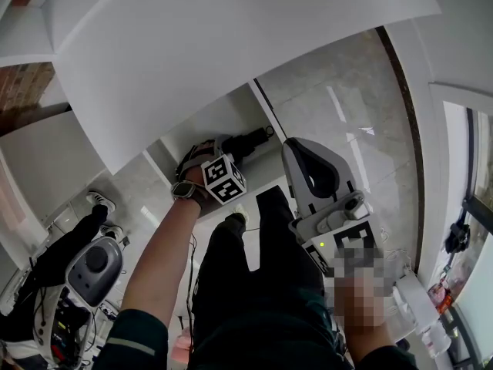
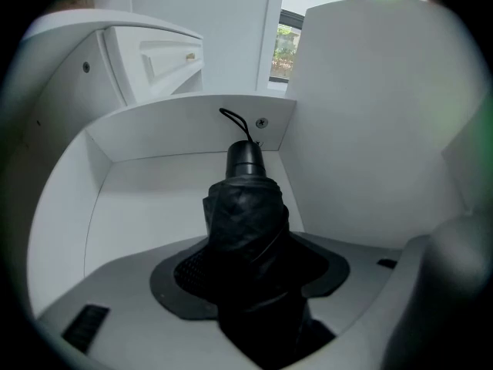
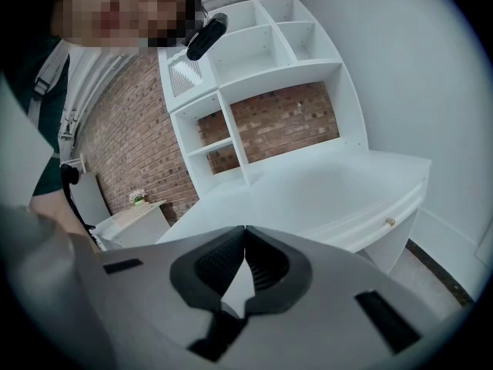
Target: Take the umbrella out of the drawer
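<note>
A black folded umbrella (image 2: 246,206) lies in the open white drawer (image 2: 177,141), its handle and wrist strap (image 2: 245,156) toward the drawer's back corner. My left gripper (image 2: 250,245) points steeply down into the drawer, open, with the umbrella's body between the black pads (image 2: 185,272). In the head view the left gripper (image 1: 206,154) reaches into the drawer (image 1: 212,122) beside the umbrella (image 1: 248,139), with its marker cube (image 1: 224,179) facing up. My right gripper (image 1: 302,151) hangs to the right of the drawer, shut and empty, and its pads (image 3: 266,260) meet at the tips.
The white desk top (image 1: 231,52) overhangs the drawer. White shelves (image 3: 254,68) and a brick wall (image 3: 285,122) stand behind the desk (image 3: 331,191). My dark-trousered legs (image 1: 254,276) stand on the marble floor (image 1: 362,129). Grey equipment (image 1: 92,268) and shoes (image 1: 100,200) lie at left.
</note>
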`<state>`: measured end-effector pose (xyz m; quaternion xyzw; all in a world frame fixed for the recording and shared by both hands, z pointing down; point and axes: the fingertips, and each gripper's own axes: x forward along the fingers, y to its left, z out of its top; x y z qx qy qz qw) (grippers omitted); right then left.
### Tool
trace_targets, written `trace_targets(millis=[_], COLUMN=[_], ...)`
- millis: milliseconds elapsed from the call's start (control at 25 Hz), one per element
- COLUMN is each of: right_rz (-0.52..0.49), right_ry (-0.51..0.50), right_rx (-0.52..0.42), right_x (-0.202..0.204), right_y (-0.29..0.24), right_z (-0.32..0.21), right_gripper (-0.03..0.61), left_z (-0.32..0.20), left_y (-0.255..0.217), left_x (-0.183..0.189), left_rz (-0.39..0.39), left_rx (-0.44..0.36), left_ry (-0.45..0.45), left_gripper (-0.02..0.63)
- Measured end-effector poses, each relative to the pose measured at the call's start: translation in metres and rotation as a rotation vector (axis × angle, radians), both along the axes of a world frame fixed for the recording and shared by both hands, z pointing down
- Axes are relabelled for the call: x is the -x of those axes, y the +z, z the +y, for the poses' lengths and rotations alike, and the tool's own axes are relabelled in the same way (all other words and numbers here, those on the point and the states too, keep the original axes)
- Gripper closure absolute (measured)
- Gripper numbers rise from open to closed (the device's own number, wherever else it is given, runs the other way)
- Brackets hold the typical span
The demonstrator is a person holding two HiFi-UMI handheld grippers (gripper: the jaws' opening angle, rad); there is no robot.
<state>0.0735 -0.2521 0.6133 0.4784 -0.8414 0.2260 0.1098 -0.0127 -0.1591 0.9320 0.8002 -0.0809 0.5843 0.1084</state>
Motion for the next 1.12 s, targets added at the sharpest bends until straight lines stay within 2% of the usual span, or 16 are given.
trace_targets(millis=[200, 320, 520, 760, 1120], right_rz=[-0.017, -0.019, -0.011, -0.009, -0.008], right_ry=[0.0, 0.002, 0.018, 0.0, 0.021], right_rx=[-0.027, -0.038, 0.02, -0.036, -0.055], right_x=[0.003, 0.001, 0.001, 0.005, 0.012], right_y=[-0.007, -0.01, -0.008, -0.023, -0.062], right_z=[0.001, 0.002, 0.0, -0.003, 0.003], right_gripper=[0.574, 0.574, 0.574, 0.574, 0.574], left_z=[-0.004, -0.006, -0.016, -0.034, -0.061], left_y=[-0.003, -0.006, -0.024, -0.068, -0.166], left_x=[0.004, 0.004, 0.015, 0.022, 0.027], left_rz=[-0.024, -0.014, 0.026, 0.108, 0.304], left_rx=[0.005, 0.003, -0.033, -0.111, -0.235], left_ry=[-0.02, -0.029, -0.075, -0.157, -0.32], left_gripper=[0.419, 0.431, 0.436, 0.436, 0.436])
